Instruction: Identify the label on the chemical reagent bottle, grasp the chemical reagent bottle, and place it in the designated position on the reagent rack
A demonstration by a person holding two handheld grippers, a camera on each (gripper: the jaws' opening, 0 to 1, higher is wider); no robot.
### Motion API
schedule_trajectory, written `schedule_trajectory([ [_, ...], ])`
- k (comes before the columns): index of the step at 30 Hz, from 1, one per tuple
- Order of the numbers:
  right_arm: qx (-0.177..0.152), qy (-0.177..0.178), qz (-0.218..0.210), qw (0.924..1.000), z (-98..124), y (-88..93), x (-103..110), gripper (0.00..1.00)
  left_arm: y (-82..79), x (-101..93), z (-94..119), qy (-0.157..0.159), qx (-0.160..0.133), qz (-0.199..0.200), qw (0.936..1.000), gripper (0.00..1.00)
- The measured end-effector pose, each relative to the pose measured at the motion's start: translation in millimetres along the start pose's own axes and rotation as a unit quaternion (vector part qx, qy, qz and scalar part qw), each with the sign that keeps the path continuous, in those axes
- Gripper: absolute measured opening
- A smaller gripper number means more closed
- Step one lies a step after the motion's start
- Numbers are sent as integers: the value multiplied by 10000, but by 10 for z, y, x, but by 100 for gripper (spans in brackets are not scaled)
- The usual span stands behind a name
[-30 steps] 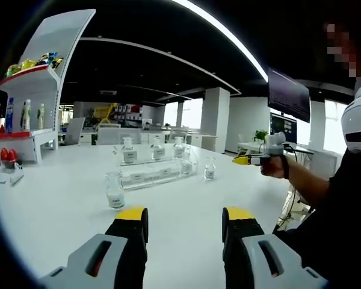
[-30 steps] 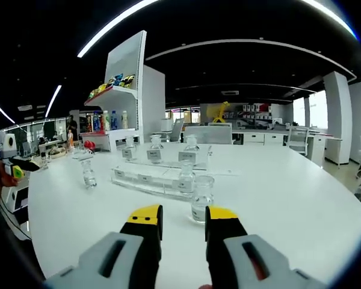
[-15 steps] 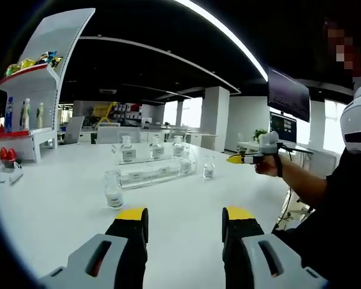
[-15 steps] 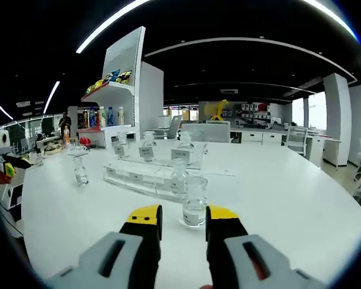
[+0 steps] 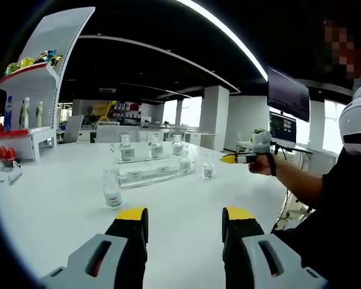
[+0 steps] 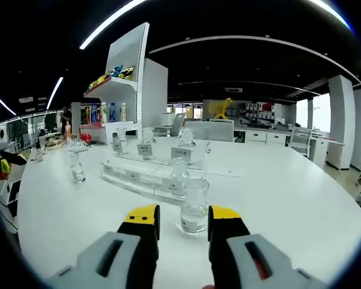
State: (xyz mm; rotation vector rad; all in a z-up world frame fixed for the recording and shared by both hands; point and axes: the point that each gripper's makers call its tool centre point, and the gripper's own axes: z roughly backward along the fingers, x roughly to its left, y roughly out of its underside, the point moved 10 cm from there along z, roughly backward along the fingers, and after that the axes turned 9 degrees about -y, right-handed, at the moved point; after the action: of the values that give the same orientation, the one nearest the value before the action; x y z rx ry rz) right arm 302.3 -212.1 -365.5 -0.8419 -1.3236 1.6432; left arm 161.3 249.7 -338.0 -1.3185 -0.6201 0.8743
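A white display shelf [image 6: 129, 72] held coloured drink bottles [image 6: 106, 112] and packets [image 5: 33, 61]; a dark monitor [image 5: 287, 95] hung at right; a yellow machine [image 6: 219, 110] stood far behind.

Light: bright, even, from long ceiling strip lights [image 5: 222, 33] and far windows [image 5: 192, 112] | Glare: white table [image 6: 289, 186] washes pale, windows blown out | Shadows: soft, faint under the bottles [image 6: 194, 205] | Distortion: strong fisheye, straight lines bow toward edges | Focus: near jaws sharp, far room hazy
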Motion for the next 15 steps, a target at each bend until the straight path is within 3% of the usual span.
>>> schedule_trajectory([
  [15, 132, 3, 83, 9999, -216, -21, -73, 32, 29, -4, -26, 13, 44, -10, 10000, 50],
])
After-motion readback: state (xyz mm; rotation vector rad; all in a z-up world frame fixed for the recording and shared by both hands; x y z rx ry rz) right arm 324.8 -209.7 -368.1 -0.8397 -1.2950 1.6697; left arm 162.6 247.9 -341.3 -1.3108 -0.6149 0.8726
